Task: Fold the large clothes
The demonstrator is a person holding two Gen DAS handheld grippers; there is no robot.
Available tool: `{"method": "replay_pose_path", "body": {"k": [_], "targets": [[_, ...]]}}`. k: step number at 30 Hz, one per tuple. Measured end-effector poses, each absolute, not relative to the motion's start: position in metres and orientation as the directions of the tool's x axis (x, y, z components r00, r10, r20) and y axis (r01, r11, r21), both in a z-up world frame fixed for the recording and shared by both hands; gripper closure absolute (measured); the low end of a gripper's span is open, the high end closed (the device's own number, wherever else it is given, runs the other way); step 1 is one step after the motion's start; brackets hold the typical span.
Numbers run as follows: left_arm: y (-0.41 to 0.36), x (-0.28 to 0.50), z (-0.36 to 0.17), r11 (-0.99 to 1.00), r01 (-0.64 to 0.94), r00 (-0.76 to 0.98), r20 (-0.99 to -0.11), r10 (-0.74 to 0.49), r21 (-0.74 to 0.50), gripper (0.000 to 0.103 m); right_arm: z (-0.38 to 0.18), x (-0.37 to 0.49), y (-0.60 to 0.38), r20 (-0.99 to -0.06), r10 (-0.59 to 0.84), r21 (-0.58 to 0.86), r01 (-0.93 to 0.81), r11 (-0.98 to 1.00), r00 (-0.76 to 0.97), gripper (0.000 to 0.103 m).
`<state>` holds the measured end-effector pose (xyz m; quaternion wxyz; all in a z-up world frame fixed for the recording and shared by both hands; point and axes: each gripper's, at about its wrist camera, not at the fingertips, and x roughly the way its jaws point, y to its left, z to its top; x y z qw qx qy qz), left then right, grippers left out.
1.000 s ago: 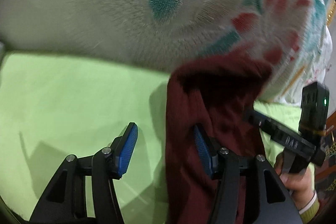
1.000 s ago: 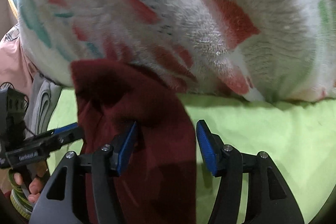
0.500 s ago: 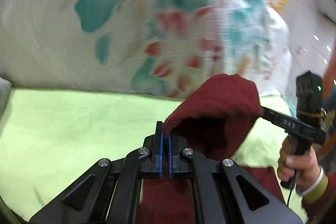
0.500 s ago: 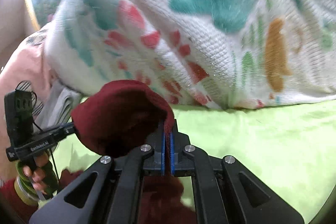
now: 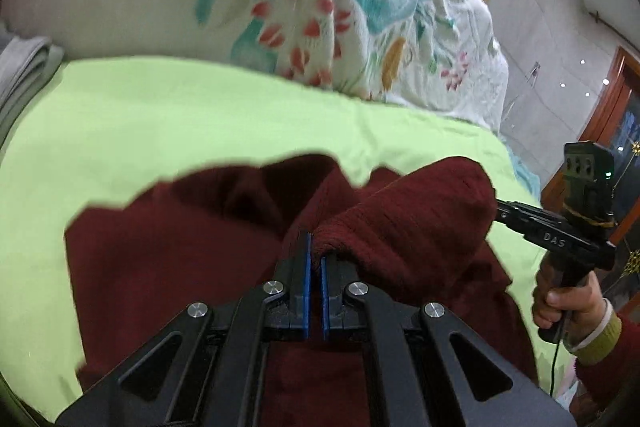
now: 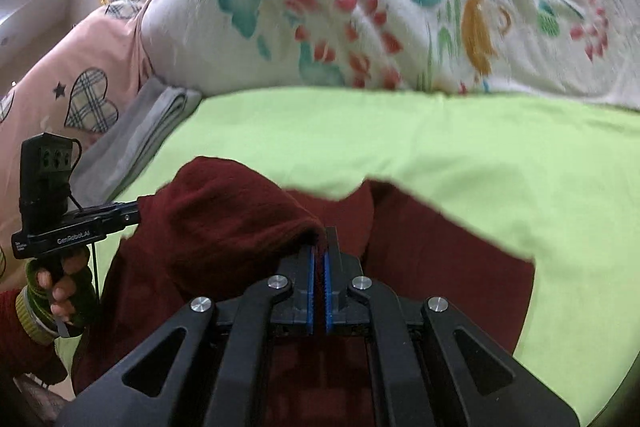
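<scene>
The dark red knitted garment point(image 5: 192, 267) lies on the light green bed sheet point(image 5: 160, 123); left gripper point(image 5: 314, 247) and right gripper point(image 6: 320, 247) both clench its raised edge.

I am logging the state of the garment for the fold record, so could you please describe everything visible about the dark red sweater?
The dark red sweater is a ribbed knit, soft and thick-looking. Most of it lies spread on the lime-green sheet, with an uneven far edge. One band of it is lifted and stretched between the two tongs: the left tongs and the right tongs are each shut on an end of that raised fold, which arches between them.
</scene>
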<state>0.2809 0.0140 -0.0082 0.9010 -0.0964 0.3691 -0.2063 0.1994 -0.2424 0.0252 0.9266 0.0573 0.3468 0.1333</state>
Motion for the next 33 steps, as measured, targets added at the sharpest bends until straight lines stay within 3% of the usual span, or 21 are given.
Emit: {"method": "replay_pose_path", "body": {"k": [6, 8, 14, 16, 20, 23, 25, 28, 29, 30, 31, 33], "targets": [[0.027, 0.242, -0.032, 0.906, 0.265, 0.620, -0.661, -0.423, -0.331, 0.100, -0.004, 0.170, -0.227, -0.699, 0.306, 0.231, -0.201, 0.952, 0.646, 0.098], [0.034, 0.235, -0.038, 0.905, 0.248, 0.605, -0.674, -0.423, -0.345, 0.099, -0.011, 0.162, -0.223, -0.731, 0.301, 0.235, -0.189, 0.954, 0.612, 0.092], [0.056, 0.208, -0.049, 0.890, 0.208, 0.563, -0.694, -0.449, -0.407, 0.098, -0.014, 0.136, -0.242, -0.714, 0.347, 0.353, -0.116, 0.929, 0.608, 0.090], [0.065, 0.202, -0.044, 0.876, 0.200, 0.569, -0.676, -0.468, -0.438, 0.091, -0.013, 0.131, -0.252, -0.691, 0.375, 0.413, -0.088, 0.907, 0.619, 0.090], [0.077, 0.207, -0.031, 0.834, 0.166, 0.580, -0.631, -0.515, -0.527, 0.057, -0.016, 0.134, -0.265, -0.656, 0.414, 0.513, -0.029, 0.858, 0.631, 0.090], [0.074, 0.225, -0.030, 0.802, 0.148, 0.544, -0.629, -0.555, -0.579, 0.048, -0.024, 0.149, -0.263, -0.660, 0.437, 0.560, 0.013, 0.828, 0.612, 0.089], [0.063, 0.241, -0.037, 0.814, 0.130, 0.492, -0.676, -0.549, -0.566, 0.046, -0.031, 0.158, -0.263, -0.650, 0.459, 0.600, 0.039, 0.799, 0.605, 0.089], [0.048, 0.258, -0.049, 0.799, 0.133, 0.425, -0.695, -0.580, -0.586, 0.049, -0.040, 0.167, -0.267, -0.632, 0.480, 0.653, 0.084, 0.753, 0.608, 0.089], [0.041, 0.262, -0.052, 0.791, 0.154, 0.404, -0.693, -0.597, -0.592, 0.064, -0.043, 0.169, -0.268, -0.621, 0.491, 0.672, 0.093, 0.735, 0.611, 0.089], [0.036, 0.263, -0.052, 0.794, 0.169, 0.402, -0.695, -0.597, -0.584, 0.088, -0.044, 0.170, -0.269, -0.615, 0.497, 0.682, 0.096, 0.725, 0.612, 0.089], [0.032, 0.264, -0.052, 0.807, 0.175, 0.405, -0.706, -0.582, -0.564, 0.099, -0.045, 0.170, -0.269, -0.609, 0.504, 0.692, 0.099, 0.715, 0.612, 0.088], [0.043, 0.262, -0.047, 0.806, 0.148, 0.463, -0.680, -0.569, -0.573, 0.099, -0.045, 0.169, -0.268, -0.606, 0.506, 0.696, 0.101, 0.711, 0.614, 0.082]]}}
